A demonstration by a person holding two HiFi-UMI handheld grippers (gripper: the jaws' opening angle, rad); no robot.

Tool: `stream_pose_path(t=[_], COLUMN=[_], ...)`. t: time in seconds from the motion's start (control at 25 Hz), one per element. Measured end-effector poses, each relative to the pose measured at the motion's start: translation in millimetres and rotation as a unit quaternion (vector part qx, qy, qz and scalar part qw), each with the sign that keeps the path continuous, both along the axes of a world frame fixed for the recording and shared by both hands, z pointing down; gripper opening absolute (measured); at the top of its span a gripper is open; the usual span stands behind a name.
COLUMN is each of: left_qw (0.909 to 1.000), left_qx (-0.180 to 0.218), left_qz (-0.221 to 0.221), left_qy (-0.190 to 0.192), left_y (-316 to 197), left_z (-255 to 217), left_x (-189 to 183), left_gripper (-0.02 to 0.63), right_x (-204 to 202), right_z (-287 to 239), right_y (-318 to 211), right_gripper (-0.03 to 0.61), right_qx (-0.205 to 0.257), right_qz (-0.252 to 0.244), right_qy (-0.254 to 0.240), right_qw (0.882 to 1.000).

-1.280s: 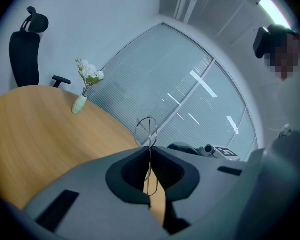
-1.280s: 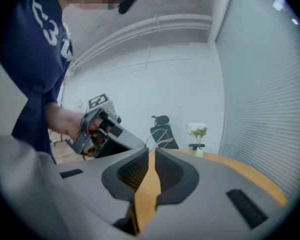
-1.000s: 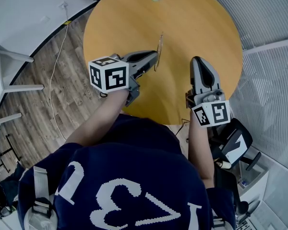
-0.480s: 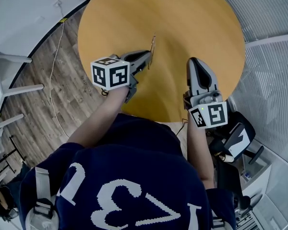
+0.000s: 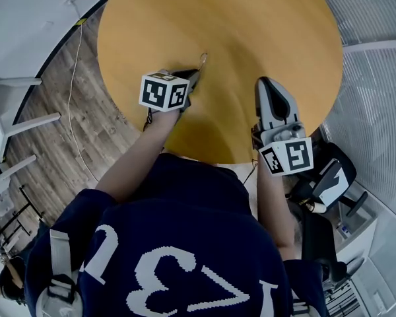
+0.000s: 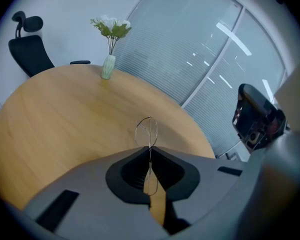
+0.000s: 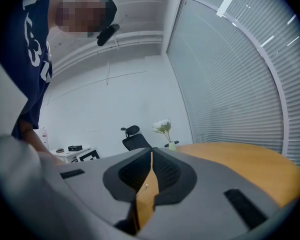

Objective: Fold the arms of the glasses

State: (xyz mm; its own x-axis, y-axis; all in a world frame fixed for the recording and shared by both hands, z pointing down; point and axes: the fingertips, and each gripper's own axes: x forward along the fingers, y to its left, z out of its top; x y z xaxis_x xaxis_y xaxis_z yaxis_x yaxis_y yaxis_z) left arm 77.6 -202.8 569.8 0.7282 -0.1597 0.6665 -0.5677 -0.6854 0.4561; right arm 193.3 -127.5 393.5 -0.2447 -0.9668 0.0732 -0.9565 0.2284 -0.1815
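The glasses (image 6: 146, 130) are thin wire-framed; one rim pokes up from between the jaws of my left gripper (image 6: 150, 149), which is shut on them. In the head view the left gripper (image 5: 195, 74) tilts down over the round wooden table (image 5: 251, 18), and the glasses (image 5: 203, 58) show as a fine wire at its tip, close to the tabletop. My right gripper (image 5: 267, 81) hovers level over the table's near right part, apart from the glasses. Its jaws (image 7: 151, 154) are shut with nothing held.
A small vase of white flowers (image 6: 108, 66) stands at the table's far edge, with a black office chair (image 6: 32, 49) behind it. A glass wall with blinds (image 7: 230, 74) curves round the right side. Wooden floor and a cable (image 5: 72, 78) lie to the left.
My left gripper has sunk toward the tabletop and tipped further down, carrying the glasses. The right gripper has dropped a little. The vase has gone out of the head view.
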Motion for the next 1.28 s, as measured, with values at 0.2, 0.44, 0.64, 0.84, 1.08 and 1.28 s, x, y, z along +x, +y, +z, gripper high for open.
stream_pose_path(t=[0.2,0.44,0.64,0.84,1.08,1.28], left_qw=[0.9979,0.9931,0.9935,0.9952,0.9854,0.9652], left_qx=[0.018,0.034,0.046,0.082,0.162,0.245], left_qz=[0.020,0.042,0.051,0.041,0.025,0.004], left_qy=[-0.059,-0.104,-0.091,-0.035,0.044,0.093], left_y=[-4,1,3,-8,-22,-25], left_z=[23,46,42,6,-67,-132], left_x=[3,16,21,19,11,-4], left_gripper=[0.025,0.025,0.025,0.018,0.015,0.015], right_x=[3,6,7,7,3,-1], right_z=[6,16,17,10,-14,-42], right_y=[-1,-1,0,-3,-10,-11], right_gripper=[0.032,0.034,0.032,0.031,0.028,0.026], right_qx=[-0.007,-0.015,-0.016,-0.010,0.011,0.038], right_qz=[0.004,0.008,0.010,0.013,0.013,0.017], right_qy=[-0.012,-0.028,-0.028,-0.013,0.016,0.032], right_qw=[1.000,0.999,0.999,1.000,1.000,0.999])
